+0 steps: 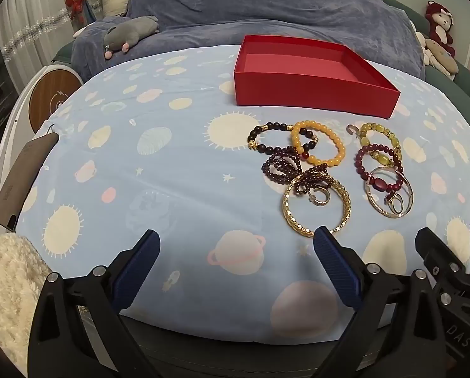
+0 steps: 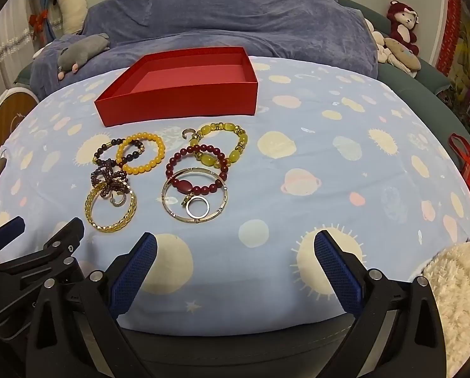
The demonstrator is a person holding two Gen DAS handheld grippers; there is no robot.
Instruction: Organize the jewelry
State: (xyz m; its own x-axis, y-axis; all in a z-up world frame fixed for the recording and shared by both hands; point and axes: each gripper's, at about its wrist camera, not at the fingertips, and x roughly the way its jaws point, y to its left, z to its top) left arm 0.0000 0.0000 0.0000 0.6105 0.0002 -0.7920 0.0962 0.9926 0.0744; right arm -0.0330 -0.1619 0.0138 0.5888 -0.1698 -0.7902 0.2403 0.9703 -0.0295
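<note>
Nothing sorted yet. Red box sits open and empty on the planet-print sheet, at the far side of the jewelry.

Jewelry lies on the sheet in two loose clusters just in front of the box. Left cluster: dark bead bracelet overlapped by orange bead bracelet, a tangle of small purple beads draped onto the gold bangle, with a small crescent piece inside the bangle. Right cluster: yellow-green bead bracelet crossing the dark red bead bracelet, which lies over the silver bangle; a small ring rests within that bangle.

Left tongs spread wide, nothing between the pads, low and near the gold bangle's front edge. Right tongs equally wide, empty, hovering over bare sheet near the silver bangle.

Judgement: task at its very start. Every piece remains to be lifted and placed in the box; overlapping pieces will likely need separating first.
</note>
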